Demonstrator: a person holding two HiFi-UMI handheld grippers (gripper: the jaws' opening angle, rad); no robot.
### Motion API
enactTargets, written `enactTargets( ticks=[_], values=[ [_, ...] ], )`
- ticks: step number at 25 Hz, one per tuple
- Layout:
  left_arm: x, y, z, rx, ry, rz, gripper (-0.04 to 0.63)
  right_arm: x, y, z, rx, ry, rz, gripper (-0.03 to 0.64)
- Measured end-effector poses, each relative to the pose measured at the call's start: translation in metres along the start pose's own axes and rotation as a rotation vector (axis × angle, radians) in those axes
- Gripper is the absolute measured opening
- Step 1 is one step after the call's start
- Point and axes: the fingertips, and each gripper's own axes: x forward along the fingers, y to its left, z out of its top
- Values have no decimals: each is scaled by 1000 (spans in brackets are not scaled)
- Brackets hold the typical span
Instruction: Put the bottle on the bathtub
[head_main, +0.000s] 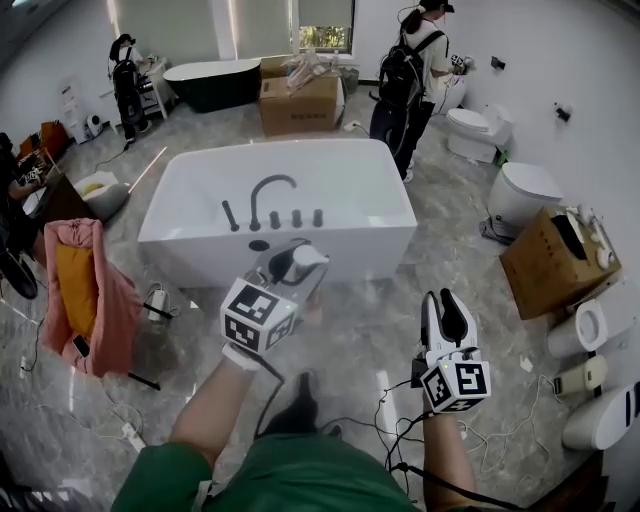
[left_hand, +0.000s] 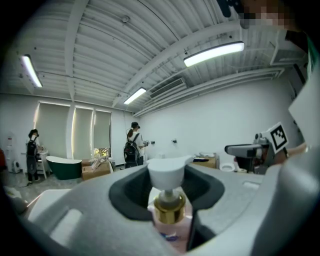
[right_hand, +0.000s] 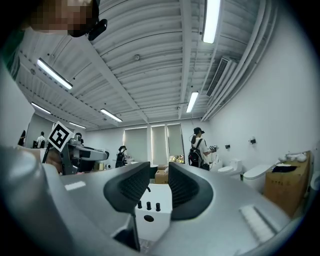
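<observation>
Grey marbled floor (head_main: 450, 215) with a white bathtub (head_main: 195, 175) at the middle of the room, a dark faucet (head_main: 268, 196) and knobs on its near rim. Behind it are a dark tub (head_main: 212, 82) and a cardboard box (head_main: 300, 104). A person with a backpack (head_main: 408, 72) stands by toilets (head_main: 478, 130) along the right wall. A pink-draped chair (head_main: 88, 292) stands left of the bathtub, and cables (head_main: 400, 425) trail over the floor.

The left gripper (head_main: 294, 264) is held forward in front of the bathtub's near wall, its jaws pinching the bottle (left_hand: 169, 212) below its gold collar, the white pump head upward. The bottle is in the air, not on the rim. The right gripper (head_main: 448, 320) is lower and to the right, over the floor and pointing toward the bathtub, its jaws a narrow gap apart with nothing between them.
</observation>
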Motion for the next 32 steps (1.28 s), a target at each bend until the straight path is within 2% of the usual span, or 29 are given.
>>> enactTargets(
  ticks=[6,11,17,21,26,32],
  values=[
    [40,29,-7,-13,-14,-39,161,46,-14,-17,5,30,-8,98],
    [88,76,-16,-19,-5,-63,161,110,-29,-24,3,46,-17,98],
    [149,132,-26,30,5,-92,161,195,-43,-31,-1,58,-33,98],
    [176,167,-29,14,-5,-116,161,238,-44,-31,-19,72,-45,98],
    [200,196,-33,-5,-5,-146,160,274,-43,-36,-26,87,-59,98],
    [224,220,-38,-14,1,-145,160,304,-52,-40,-22,92,-57,98]
  ],
)
